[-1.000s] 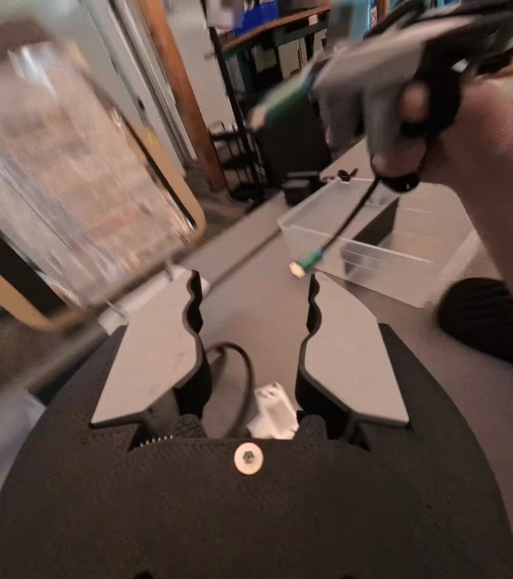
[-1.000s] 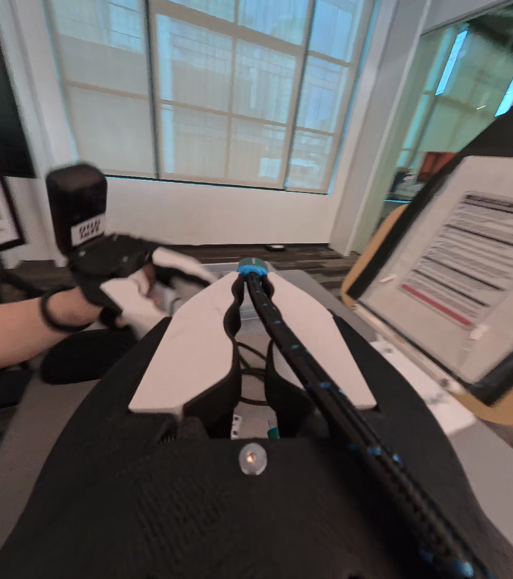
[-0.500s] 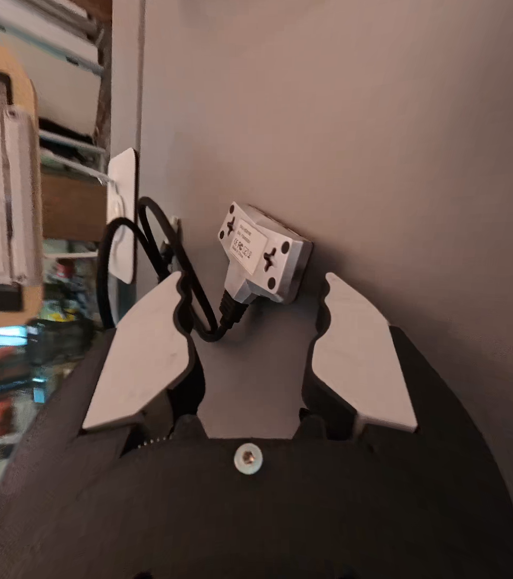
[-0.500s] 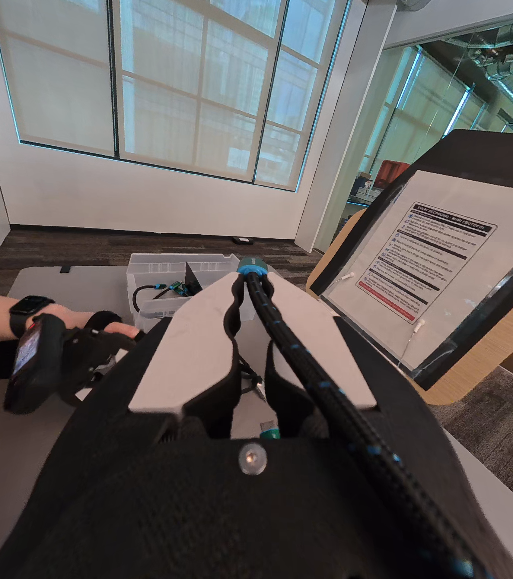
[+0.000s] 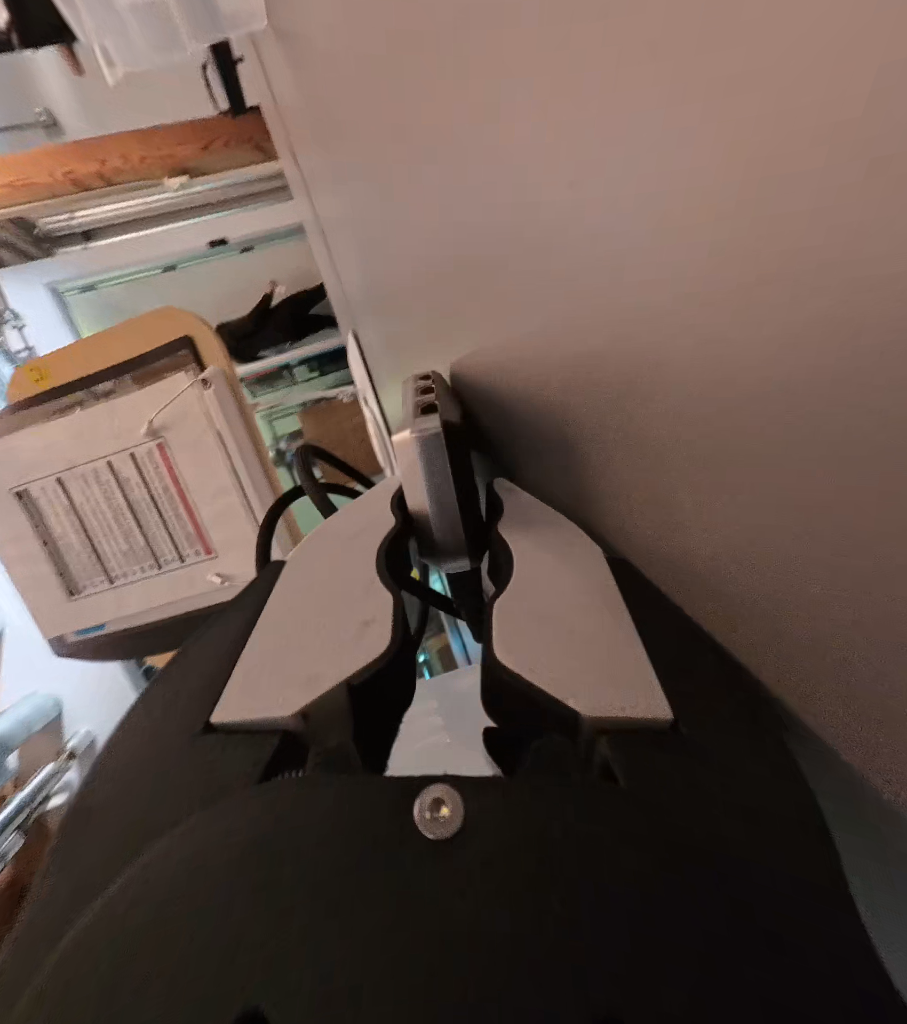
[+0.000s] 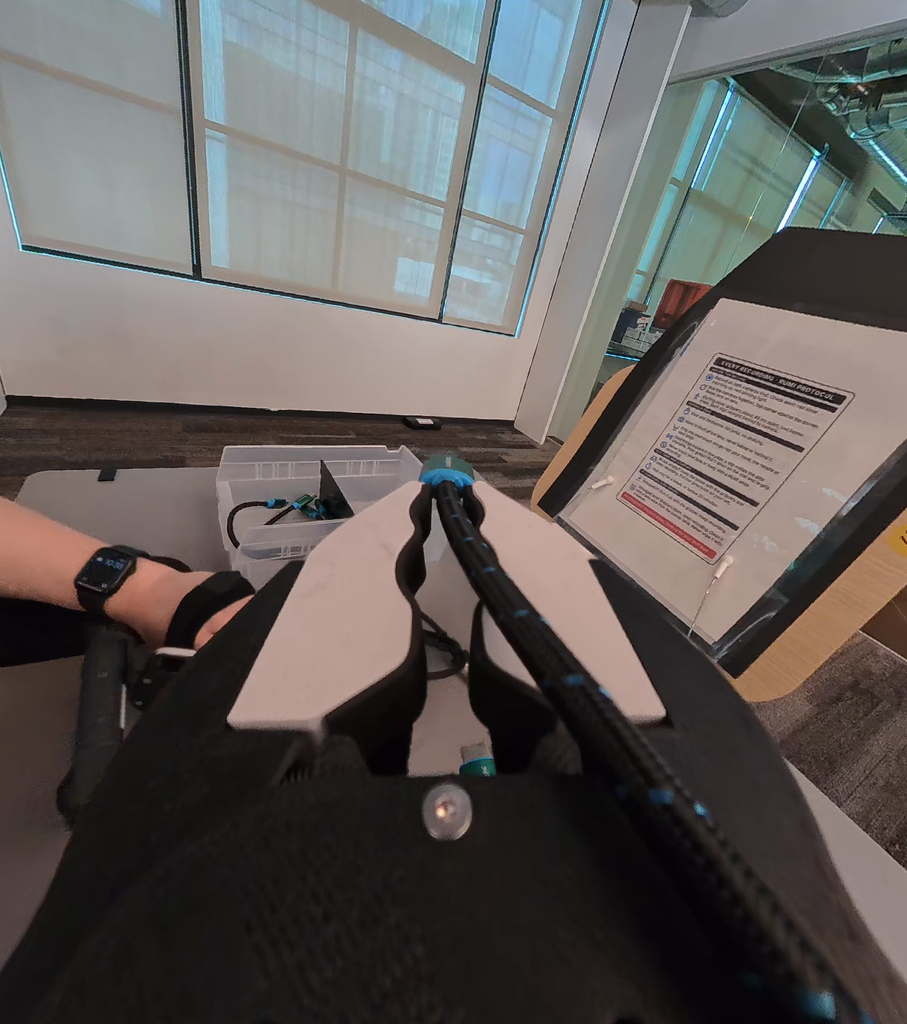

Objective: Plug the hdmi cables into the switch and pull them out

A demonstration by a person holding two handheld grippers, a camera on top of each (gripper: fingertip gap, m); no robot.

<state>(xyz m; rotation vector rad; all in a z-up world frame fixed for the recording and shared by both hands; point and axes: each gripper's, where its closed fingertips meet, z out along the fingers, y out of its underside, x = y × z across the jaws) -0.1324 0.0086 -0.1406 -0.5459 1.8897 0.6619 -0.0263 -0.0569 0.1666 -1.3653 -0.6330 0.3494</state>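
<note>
A: Left wrist view: switch [image 5: 432, 482] sits clamped between the fingertips of the left gripper [image 5: 443, 518], thin edge toward the camera, long axis running forward along the fingers. Its ported end [image 5: 426, 390] points away from the gripper. One broad face lies toward the grey table [image 5: 717, 277]; whether they touch, I cannot tell. Black lead [image 5: 301, 498] loops out on the side away from the table.

B: And the plug?

A: Right wrist view: right gripper [image 6: 446, 490] is pinched on the braided hdmi cable [image 6: 518, 609] just behind the teal plug [image 6: 446, 468], which juts past the tips. Cable axis lies along the fingers, plug pointing toward the far table edge, where the clear bin [image 6: 252, 476] holds spare cables.

B: Nearer hand?

A: The right carries the plug; judged next: bring plug axis in line with the switch's ported end.

B: Change from half a second ago?

A: Left fingers were spread, switch lying beyond them; now they grip it. Right grip unchanged.
</note>
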